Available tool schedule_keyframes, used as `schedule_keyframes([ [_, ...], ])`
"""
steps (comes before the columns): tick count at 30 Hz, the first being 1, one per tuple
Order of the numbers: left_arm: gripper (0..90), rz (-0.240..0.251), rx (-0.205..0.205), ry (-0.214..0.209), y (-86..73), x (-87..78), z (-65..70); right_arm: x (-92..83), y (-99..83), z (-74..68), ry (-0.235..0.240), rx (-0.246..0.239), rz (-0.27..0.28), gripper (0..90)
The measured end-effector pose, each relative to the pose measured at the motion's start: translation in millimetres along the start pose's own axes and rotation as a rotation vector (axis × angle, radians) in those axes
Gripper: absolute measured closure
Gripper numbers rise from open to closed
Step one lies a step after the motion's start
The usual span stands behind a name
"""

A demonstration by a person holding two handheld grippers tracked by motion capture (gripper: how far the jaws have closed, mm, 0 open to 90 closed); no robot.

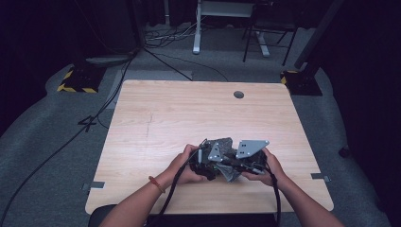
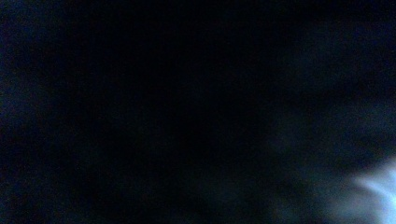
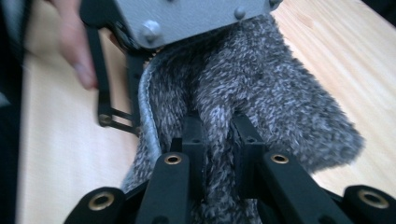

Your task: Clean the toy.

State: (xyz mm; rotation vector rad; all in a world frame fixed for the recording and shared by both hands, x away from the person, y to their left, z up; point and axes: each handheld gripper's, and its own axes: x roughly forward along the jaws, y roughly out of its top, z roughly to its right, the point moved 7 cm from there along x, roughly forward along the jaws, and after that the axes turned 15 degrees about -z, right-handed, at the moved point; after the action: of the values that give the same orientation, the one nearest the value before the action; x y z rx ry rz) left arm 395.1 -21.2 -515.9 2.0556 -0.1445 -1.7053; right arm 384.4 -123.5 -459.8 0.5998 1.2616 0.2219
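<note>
Both grippers meet over my grey fuzzy cloth (image 1: 226, 147) near the table's (image 1: 156, 118) front edge from above. Left gripper view is dark; its jaws read clenched. My right gripper (image 3: 219, 128) pinches a fold of cloth (image 3: 261, 79); pulling apart could slip it.

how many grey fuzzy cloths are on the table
1. The grey fuzzy cloth sits near the table's front edge, bunched between the two hand-held grippers; the right hand-held gripper pinches a fold. More could hide beneath.
</note>
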Motion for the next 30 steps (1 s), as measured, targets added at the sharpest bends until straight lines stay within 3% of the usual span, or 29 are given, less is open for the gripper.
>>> schedule_keyframes([
  [4,33.7,-0.002,0.003,-0.017,-0.8,2.7,1.7,3.2,-0.1,5.4,-0.029,0.020,-0.015,79.1],
  [5,33.6,0.004,0.006,-0.028,-0.7,2.9,3.4,3.5,-2.3,11.0,-0.078,0.025,-0.033,79.3],
  [8,33.6,0.001,0.020,-0.040,-0.4,1.8,8.4,2.5,-6.7,17.6,-0.113,0.032,-0.045,79.3],
  [11,33.6,-0.006,0.023,-0.033,0.0,2.5,9.3,2.0,-7.2,16.4,-0.100,0.031,-0.034,79.4],
  [14,33.6,-0.009,0.021,-0.030,1.8,4.9,8.8,-0.1,-2.7,8.2,-0.076,0.000,-0.022,79.4],
  [15,33.6,-0.003,0.012,-0.030,3.9,5.2,8.2,-0.8,2.5,1.1,-0.038,-0.006,-0.002,79.4],
  [18,33.6,-0.009,0.004,-0.010,4.3,5.7,7.8,0.1,6.4,-5.7,-0.023,-0.023,0.000,79.4],
  [20,33.6,-0.003,0.002,-0.019,3.7,4.7,7.0,1.3,11.1,-14.6,0.028,-0.024,0.019,79.5],
  [23,33.6,0.001,0.006,-0.016,1.9,1.3,6.1,1.9,12.9,-16.7,0.019,-0.037,0.018,79.9],
  [27,33.7,0.002,-0.001,-0.018,-0.3,-2.2,3.3,1.3,9.0,-8.3,-0.021,-0.033,-0.004,80.0],
  [30,33.6,0.005,-0.008,-0.013,-3.3,-5.3,1.1,-1.3,-1.7,5.7,-0.048,0.014,-0.007,80.1],
])
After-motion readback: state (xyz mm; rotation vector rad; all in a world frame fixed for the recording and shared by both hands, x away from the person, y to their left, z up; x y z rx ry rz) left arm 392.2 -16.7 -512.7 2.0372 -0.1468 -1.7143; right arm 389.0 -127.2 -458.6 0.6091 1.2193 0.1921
